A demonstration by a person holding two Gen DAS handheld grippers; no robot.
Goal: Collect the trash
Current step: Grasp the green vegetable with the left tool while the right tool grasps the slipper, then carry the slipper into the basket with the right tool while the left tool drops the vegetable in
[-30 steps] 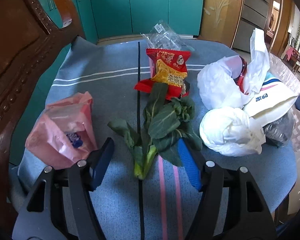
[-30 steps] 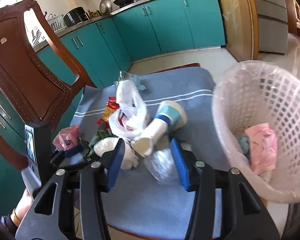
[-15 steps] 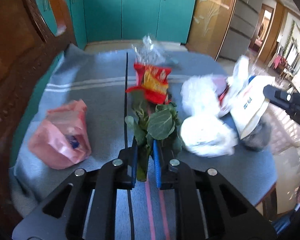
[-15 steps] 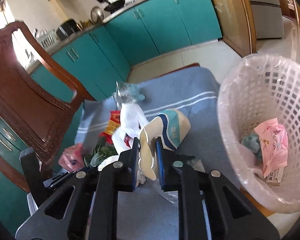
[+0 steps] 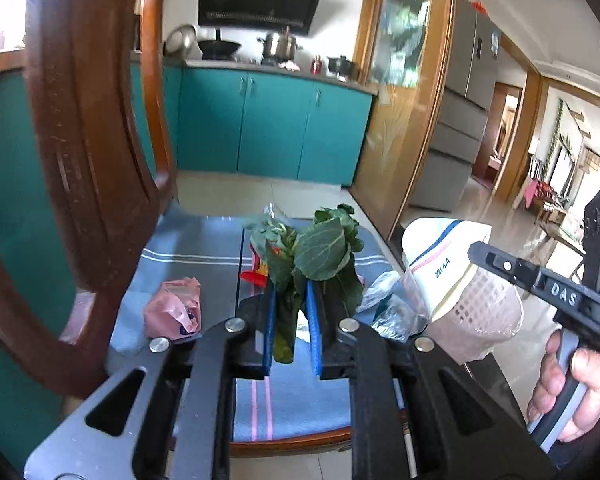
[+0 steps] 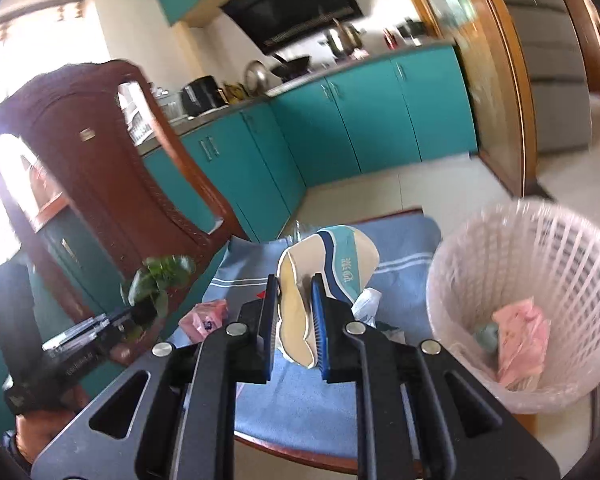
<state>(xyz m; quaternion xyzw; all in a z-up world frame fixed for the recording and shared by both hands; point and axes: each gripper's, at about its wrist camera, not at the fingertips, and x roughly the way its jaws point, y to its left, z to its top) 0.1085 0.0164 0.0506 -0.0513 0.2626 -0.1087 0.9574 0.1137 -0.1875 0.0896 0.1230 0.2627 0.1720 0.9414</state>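
A blue striped cloth covers the wooden table. On it lie a pink bag, a red snack packet and clear plastic wrap.

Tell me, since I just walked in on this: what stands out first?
Both grippers hold trash above the blue cloth: the left gripper clamps leafy greens, the right gripper a crumpled paper cup. To the right waits the white mesh basket, already holding a pink wrapper.

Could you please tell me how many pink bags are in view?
2: one pink bag on the blue cloth, another inside the white basket. Others may be hidden.
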